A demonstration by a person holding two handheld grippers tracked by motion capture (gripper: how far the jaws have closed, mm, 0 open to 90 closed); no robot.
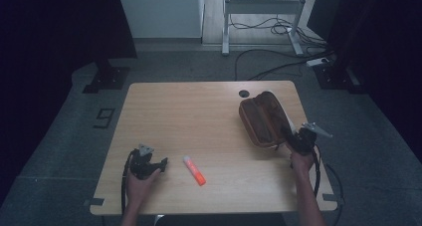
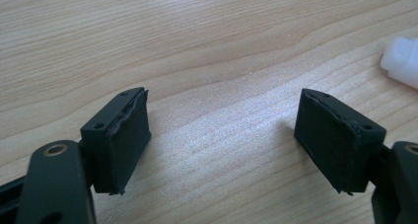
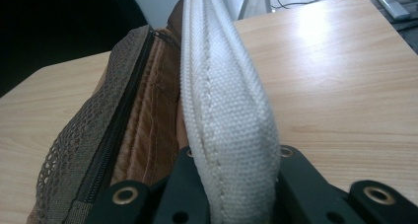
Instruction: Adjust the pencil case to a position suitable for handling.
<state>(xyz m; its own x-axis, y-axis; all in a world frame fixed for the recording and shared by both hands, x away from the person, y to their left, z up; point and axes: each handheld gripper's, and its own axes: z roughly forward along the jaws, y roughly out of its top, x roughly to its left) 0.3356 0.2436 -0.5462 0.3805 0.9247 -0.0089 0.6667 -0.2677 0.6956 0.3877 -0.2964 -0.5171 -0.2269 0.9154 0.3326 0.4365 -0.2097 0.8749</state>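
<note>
One pouch (image 1: pixel 261 118), one marker (image 1: pixel 194 169).

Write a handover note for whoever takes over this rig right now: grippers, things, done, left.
Left gripper: open, low over the table, holding nothing.
Right gripper: shut on the white strap at the near-right end of the brown pouch.
Pouch: on the right half of the table, unzipped and open.
Orange marker: lying flat near the front edge, just right of the left gripper, untouched; its white end shows beside the left jaws.
Done: pouch gripped and open.
Left, probably: pick up the marker and put it in the pouch.
</note>
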